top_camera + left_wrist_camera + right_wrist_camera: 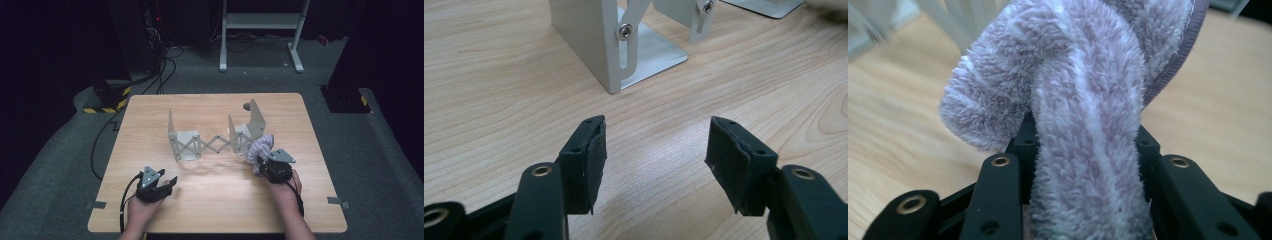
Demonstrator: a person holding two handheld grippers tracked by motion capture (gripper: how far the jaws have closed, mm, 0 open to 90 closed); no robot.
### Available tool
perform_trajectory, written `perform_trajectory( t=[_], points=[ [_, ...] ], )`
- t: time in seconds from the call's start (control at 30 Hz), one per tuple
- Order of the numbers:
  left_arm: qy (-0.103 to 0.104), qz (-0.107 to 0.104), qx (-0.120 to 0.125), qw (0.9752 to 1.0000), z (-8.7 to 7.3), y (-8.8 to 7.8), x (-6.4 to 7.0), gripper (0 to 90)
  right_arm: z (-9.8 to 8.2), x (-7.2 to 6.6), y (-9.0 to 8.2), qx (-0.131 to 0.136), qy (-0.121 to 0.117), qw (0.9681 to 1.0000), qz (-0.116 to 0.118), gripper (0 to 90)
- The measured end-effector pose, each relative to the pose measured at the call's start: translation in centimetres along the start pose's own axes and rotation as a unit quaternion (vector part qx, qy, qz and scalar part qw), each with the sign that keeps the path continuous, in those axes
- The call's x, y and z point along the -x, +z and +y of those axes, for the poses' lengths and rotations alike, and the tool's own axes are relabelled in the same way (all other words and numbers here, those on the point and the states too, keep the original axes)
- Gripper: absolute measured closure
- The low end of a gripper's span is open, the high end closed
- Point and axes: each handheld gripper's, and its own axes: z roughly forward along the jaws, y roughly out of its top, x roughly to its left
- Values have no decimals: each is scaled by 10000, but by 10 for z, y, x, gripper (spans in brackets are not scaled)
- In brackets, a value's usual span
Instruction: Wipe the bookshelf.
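Note:
A fluffy lilac-and-white striped towel (pixel 1083 95) is clamped between the jaws of my right gripper (pixel 264 161), which is shut on it; the cloth (pixel 261 147) bunches up just in front of the gripper, close to the right end of a grey metal scissor rack (pixel 216 136). The rack stands mid-table with upright plates at both ends. My left gripper (pixel 170 182) rests low near the table's front left, open, its pads (pixel 596 155) wide apart with bare wood between them. The rack's left foot (pixel 624 45) stands a short way ahead of it.
The wooden table (pixel 210 205) has bare surface in front of the rack and between the two hands. Grey tape tabs sit at both front corners. Behind the table lie black cables (pixel 160 65) and a white frame's legs (pixel 260 30) on the grey carpet.

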Motion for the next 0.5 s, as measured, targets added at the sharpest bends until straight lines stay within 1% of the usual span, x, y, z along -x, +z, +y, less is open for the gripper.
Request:
perform_trajectory(
  t=[0.13,0.17,0.2,0.27,0.3,0.37,0.43,0.5],
  points=[
    [-6,-5,-3,10000,0,0,0,412,24,0,-19,441,-36,9990,-50,611],
    [3,-6,-2,10000,0,0,0,412,31,1,-26,596,-41,9982,-75,611],
    [11,-7,-8,10000,0,0,0,412,35,1,-30,686,-48,9976,-87,611],
    [3,-9,-9,10000,0,0,0,411,45,2,-40,958,-36,9953,-134,611],
    [2,-9,-10,10000,0,0,0,411,47,3,-42,1008,-30,9948,-152,611],
    [-4,-1,-1,10000,0,0,0,411,48,4,-41,1002,-6,9949,-142,611],
    [-6,1,11,10000,0,0,-1,411,42,3,-34,861,19,9962,-124,612],
    [-9,2,10,10000,0,0,-1,411,31,3,-23,650,61,9978,-98,612]
  ],
)
